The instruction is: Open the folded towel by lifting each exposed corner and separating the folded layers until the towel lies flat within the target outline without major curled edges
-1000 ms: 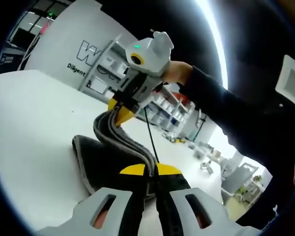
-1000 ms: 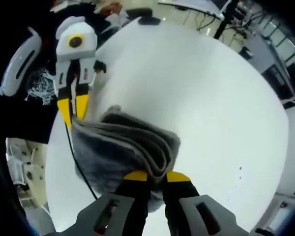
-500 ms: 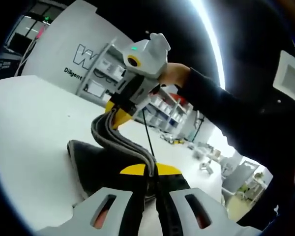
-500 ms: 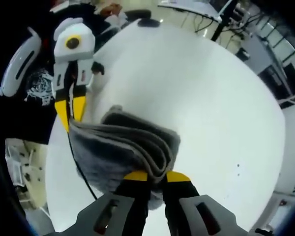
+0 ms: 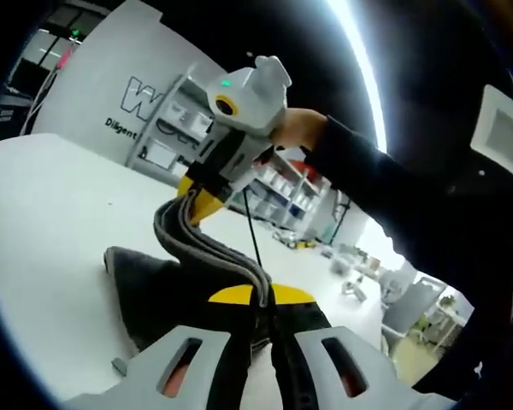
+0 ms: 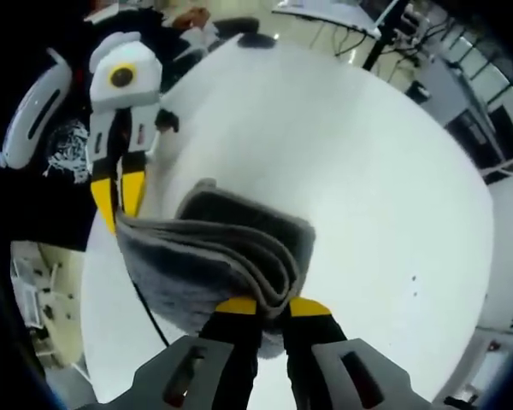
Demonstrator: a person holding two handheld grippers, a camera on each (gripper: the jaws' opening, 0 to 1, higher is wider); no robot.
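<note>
Both grippers pinch the grey towel above a white table.

In the left gripper view, the left gripper [image 5: 265,299] has its yellow-tipped jaws together on a corner of the towel [image 5: 209,252], whose layered edge runs up and away to the right gripper [image 5: 197,198], which is clamped on the far corner and held by a hand [image 5: 299,128] in a dark sleeve. The rest of the towel hangs down in folds and touches the table [image 5: 43,222]. In the right gripper view, the right gripper [image 6: 272,307] is closed on the near corner of the towel [image 6: 197,260], and the left gripper [image 6: 115,196] grips the opposite corner; the stacked layers stretch between them, still folded, with the table [image 6: 350,171] below.
</note>
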